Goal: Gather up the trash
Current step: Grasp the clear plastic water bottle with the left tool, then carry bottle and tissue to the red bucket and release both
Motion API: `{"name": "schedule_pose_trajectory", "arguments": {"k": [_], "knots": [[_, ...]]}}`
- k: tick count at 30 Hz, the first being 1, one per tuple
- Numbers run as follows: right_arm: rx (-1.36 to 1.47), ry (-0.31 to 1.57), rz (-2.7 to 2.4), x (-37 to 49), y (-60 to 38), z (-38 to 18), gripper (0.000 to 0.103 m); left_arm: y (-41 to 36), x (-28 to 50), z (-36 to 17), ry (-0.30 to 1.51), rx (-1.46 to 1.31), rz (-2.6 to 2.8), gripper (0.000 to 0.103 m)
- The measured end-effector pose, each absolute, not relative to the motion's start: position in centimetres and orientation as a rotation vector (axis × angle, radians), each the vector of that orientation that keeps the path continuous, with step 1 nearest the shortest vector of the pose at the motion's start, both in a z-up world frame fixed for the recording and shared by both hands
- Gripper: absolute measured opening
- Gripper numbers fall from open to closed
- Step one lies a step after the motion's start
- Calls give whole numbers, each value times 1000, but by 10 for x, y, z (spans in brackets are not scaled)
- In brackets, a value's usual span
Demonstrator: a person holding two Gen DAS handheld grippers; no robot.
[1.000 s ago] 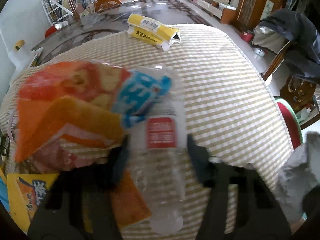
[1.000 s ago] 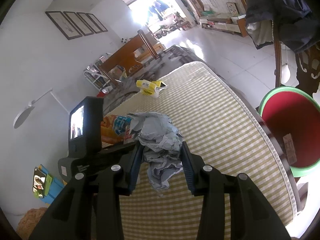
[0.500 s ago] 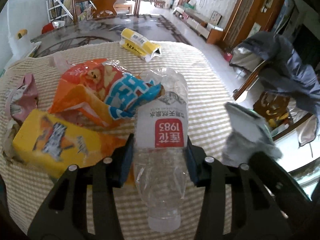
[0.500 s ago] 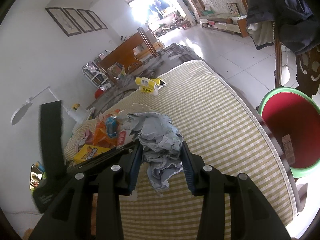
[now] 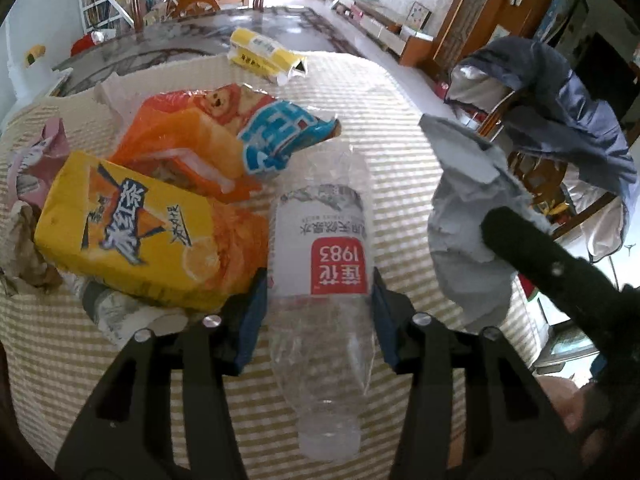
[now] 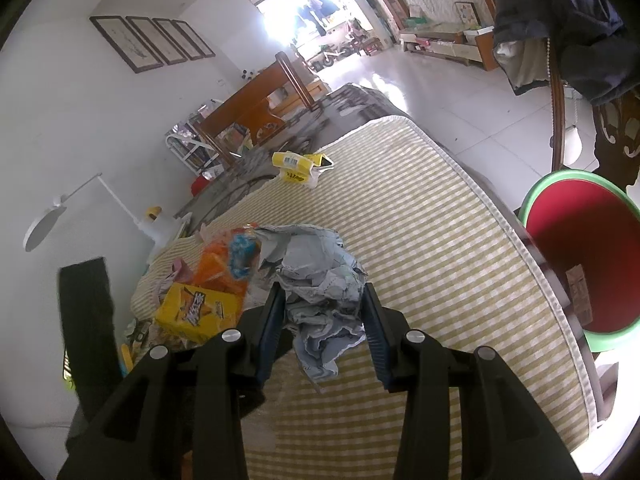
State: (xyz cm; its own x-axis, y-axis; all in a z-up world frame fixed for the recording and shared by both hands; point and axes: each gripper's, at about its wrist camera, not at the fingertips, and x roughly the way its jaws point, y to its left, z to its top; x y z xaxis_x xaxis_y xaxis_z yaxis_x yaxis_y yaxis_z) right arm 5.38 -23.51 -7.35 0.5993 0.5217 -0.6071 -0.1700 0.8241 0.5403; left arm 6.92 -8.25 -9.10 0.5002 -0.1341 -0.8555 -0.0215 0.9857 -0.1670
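left tool (image 5: 318, 312) clenched on clear plastic bottle (image 5: 324, 248) at frame center; right tool (image 6: 324, 332) grasping crumpled grey paper (image 6: 320, 292) over striped worktop (image 6: 432, 248).

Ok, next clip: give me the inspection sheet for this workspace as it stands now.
Surface: checked tablecloth, part of it bare.
Job's things: clear bottle; crumpled grey paper; red bin beside the table.
Clutter: yellow drink carton, orange snack bag, yellow box at the far edge.
Grippers: left gripper shut on the bottle; right gripper shut on the paper.
Cables: nothing seen.
Surroundings: wooden chair, jacket.
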Motion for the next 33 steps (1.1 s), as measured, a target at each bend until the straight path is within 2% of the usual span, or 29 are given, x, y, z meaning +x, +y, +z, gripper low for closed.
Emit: {"name": "schedule_pose_trajectory", "arguments": {"k": [2,8,9,11,16,26,33], "knots": [[466,839,419,54,-236,-74,40,-83,71,-91,1042,-169,-64,55],[467,844,425,54,-235,-74,40,-88,75,-94,1049,-136,-60,55],[465,845,426,54,-235,-74,40,-89,74,-96,1047,-132,-60,55],[459,848,429,54,-234,-74,40,-91,71,-96,1039,-108,-47,46],[460,811,428,50,-237,-68,37,-83,61,-91,1007,-153,-22,44],[526,780,500,41,-259,-48,37,-82,40,-44,885,-210,-28,44],[535,671,383,23,-328,-19,37,-119,44,-8,791,-124,-125,44]]}}
